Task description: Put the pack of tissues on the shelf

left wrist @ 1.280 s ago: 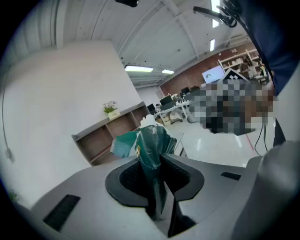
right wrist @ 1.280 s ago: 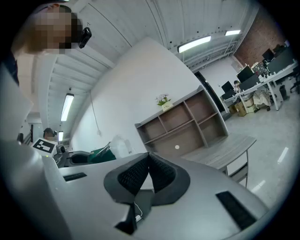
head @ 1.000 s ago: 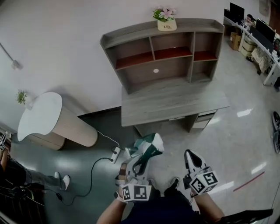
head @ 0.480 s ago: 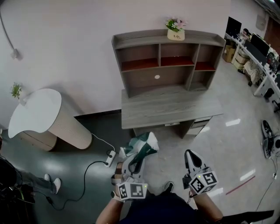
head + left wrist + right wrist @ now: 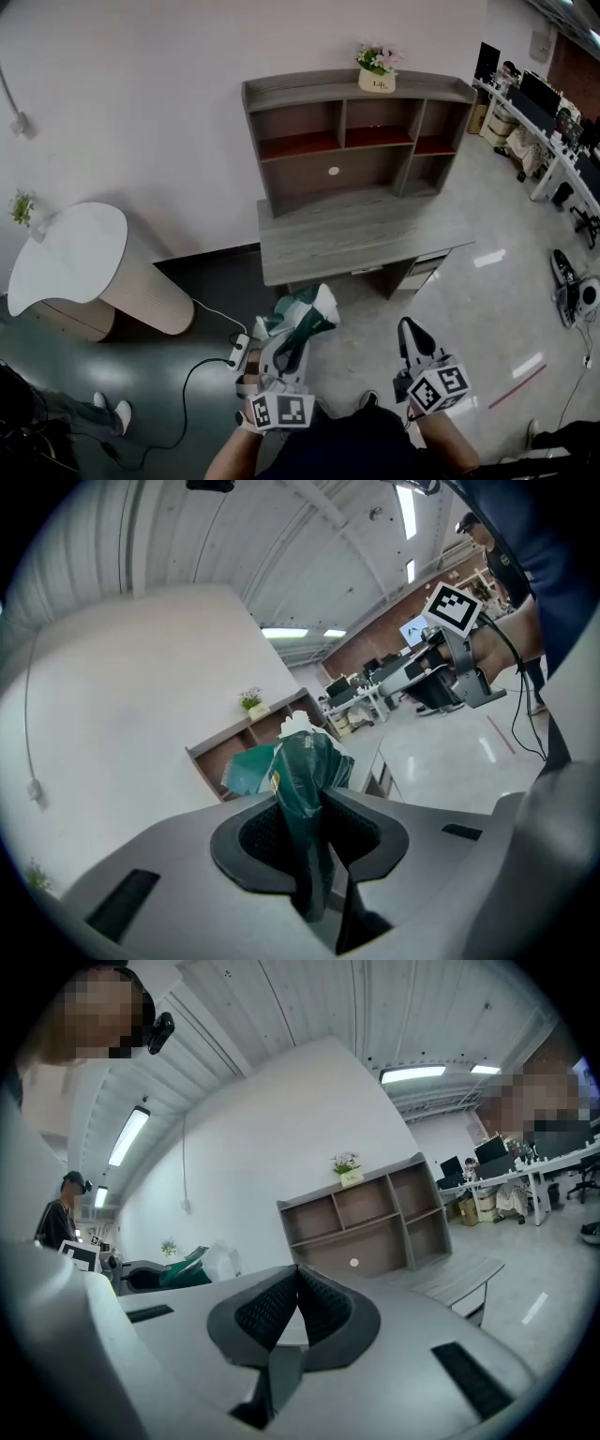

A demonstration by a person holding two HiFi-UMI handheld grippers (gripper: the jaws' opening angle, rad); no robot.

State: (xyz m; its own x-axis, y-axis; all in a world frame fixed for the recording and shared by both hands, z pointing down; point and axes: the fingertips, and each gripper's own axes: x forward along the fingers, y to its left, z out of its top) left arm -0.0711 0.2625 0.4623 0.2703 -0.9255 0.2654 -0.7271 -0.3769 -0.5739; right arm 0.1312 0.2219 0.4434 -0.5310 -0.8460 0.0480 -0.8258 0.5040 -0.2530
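A green and white pack of tissues (image 5: 302, 317) is pinched in my left gripper (image 5: 286, 339), held above the floor in front of the desk. In the left gripper view the green pack (image 5: 302, 780) stands between the dark pads, squeezed thin there. My right gripper (image 5: 411, 339) hangs to the right with its jaws closed together and nothing between them (image 5: 296, 1309). The grey shelf unit (image 5: 356, 131) stands on the desk (image 5: 361, 232) against the wall ahead, with open compartments and red-brown boards.
A flower pot (image 5: 378, 70) sits on top of the shelf unit. A round white table (image 5: 70, 258) stands at the left. A power strip with a black cable (image 5: 234, 354) lies on the floor. Office desks and chairs (image 5: 553, 131) fill the far right.
The view has shifted: the desk and shelf now sit slightly nearer and more to the right. Both grippers hold the same pose, and the pack stays in the left one.
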